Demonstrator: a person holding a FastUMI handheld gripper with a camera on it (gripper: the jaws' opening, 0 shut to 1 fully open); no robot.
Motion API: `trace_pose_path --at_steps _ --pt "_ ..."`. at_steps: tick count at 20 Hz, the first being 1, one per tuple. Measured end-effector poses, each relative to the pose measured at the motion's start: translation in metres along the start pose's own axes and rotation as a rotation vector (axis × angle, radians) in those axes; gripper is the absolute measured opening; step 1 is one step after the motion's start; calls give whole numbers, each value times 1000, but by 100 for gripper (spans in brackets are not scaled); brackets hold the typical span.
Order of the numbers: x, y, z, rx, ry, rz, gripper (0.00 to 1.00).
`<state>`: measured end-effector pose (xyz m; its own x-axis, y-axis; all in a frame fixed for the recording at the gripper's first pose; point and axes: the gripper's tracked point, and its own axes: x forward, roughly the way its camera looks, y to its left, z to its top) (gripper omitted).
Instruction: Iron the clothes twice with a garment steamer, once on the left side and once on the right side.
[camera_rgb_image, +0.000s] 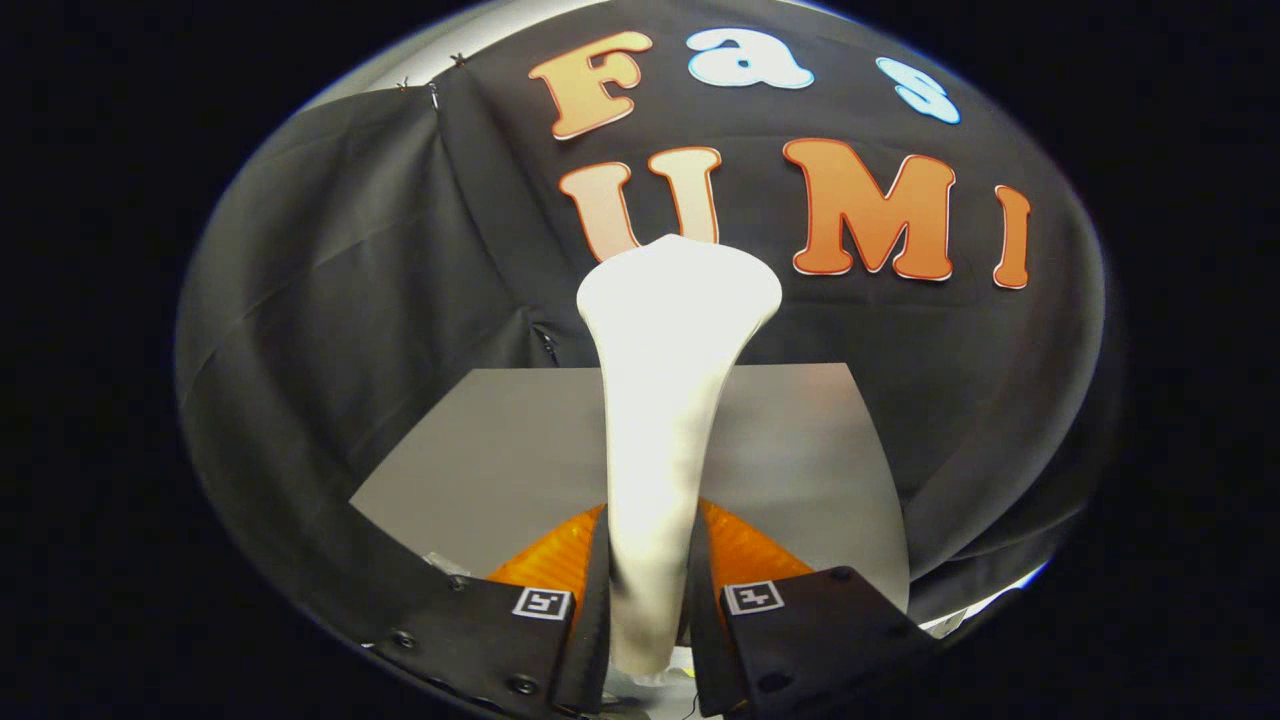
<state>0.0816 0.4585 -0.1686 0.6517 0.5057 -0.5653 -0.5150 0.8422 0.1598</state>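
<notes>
A white garment steamer (668, 330) stands upright between my fingers. Its slim handle runs down into the gap, and its wide, flared head rises beyond the fingertips in front of the booth's wall. My gripper (650, 560) is shut on the steamer's handle, with both fingers pressing on its sides. The lower end of the handle is hidden between the fingers.
A grey table top (480, 450) lies below and beyond the fingers, reaching back to the black cloth wall (350, 280). The cloth hangs in folds behind the table and to either side of it.
</notes>
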Motion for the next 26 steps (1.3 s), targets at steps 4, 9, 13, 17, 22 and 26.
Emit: trace_pose_path --at_steps 4,9,13,17,22,26 --pt "-25 -1 2 27 -40 43 42" --pt "-67 -14 25 -29 -142 26 42" --pt "-115 -26 45 -50 -233 10 42" --pt "-162 -41 70 -67 -327 -8 41" --pt "-221 -74 88 -80 -426 -81 41" --pt "-249 -101 91 -66 -474 -135 41"
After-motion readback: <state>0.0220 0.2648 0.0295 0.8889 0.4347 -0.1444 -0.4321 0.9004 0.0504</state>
